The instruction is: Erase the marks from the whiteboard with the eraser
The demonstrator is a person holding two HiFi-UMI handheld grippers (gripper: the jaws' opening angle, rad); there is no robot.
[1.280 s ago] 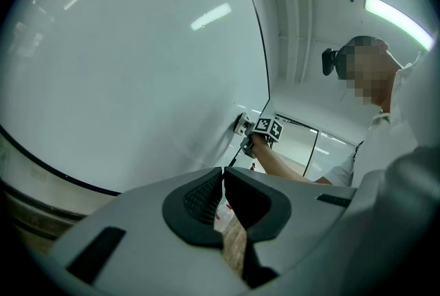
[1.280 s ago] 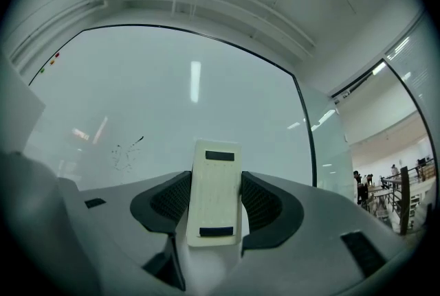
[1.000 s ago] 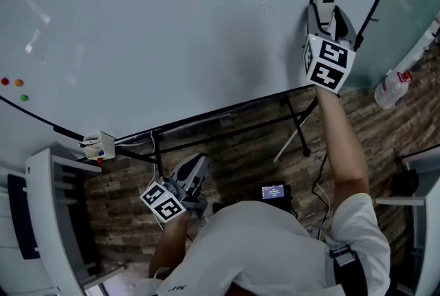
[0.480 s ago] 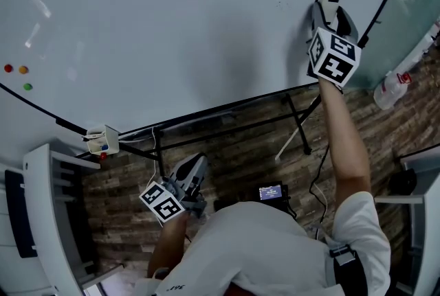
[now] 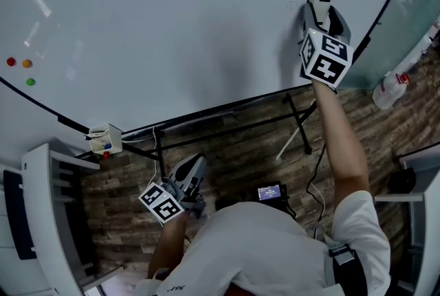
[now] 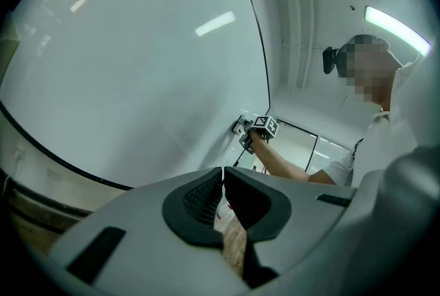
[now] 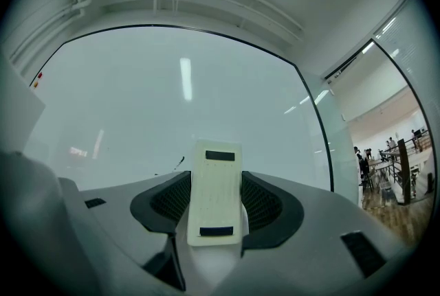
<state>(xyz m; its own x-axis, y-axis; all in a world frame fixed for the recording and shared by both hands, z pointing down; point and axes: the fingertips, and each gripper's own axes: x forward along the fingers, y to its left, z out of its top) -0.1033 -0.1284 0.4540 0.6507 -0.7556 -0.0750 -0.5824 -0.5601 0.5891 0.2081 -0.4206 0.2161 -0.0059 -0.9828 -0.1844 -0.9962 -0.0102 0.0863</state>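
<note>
Eraser (image 7: 215, 195) clamped upright between right gripper (image 5: 322, 13) fingers (image 7: 165, 202), apparently laid against whiteboard (image 5: 172, 27) | small dark mark (image 7: 180, 161) seen just left of those fingers | left gripper (image 6: 223, 174) fingers closed together, nothing held, well apart from whiteboard
</note>
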